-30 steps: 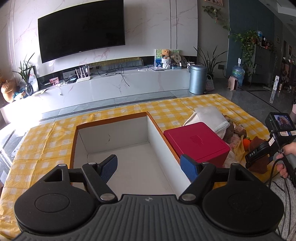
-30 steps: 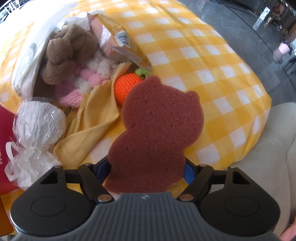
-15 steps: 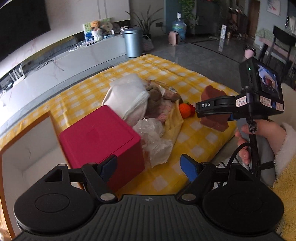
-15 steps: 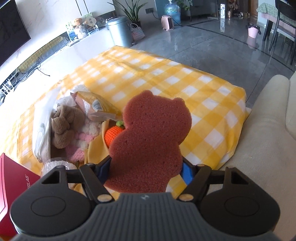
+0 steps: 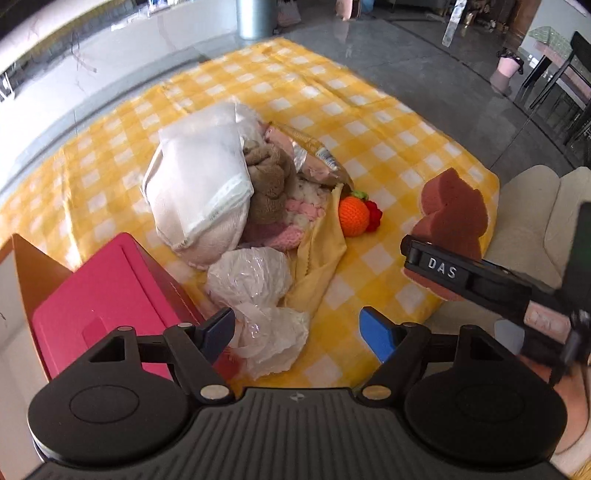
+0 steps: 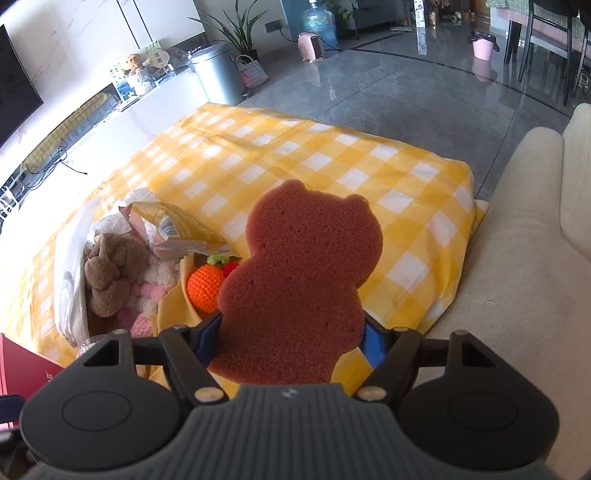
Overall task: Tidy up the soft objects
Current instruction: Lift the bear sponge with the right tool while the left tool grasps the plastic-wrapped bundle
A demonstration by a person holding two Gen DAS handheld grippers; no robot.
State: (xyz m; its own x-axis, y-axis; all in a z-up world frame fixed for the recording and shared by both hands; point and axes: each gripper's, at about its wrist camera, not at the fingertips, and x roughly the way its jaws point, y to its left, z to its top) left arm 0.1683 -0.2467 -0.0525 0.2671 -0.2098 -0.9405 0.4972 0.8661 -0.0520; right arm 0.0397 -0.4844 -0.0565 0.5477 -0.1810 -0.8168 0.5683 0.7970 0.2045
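Left gripper (image 5: 297, 326): we hold it empty, jaws closing slightly over the plastic bag (image 5: 255, 291).
Right gripper (image 6: 290, 338): we grip the bear sponge (image 6: 299, 280), lifted.
Red box (image 5: 107, 295): closed, near left.
Pile (image 5: 236, 184): mid-cloth.
Tablecloth (image 6: 325, 162): far half bare.

A home living room: wall television (image 6: 14, 92), cream sofa (image 6: 524, 258), potted plant (image 6: 240, 33), tiled floor (image 6: 388, 81).
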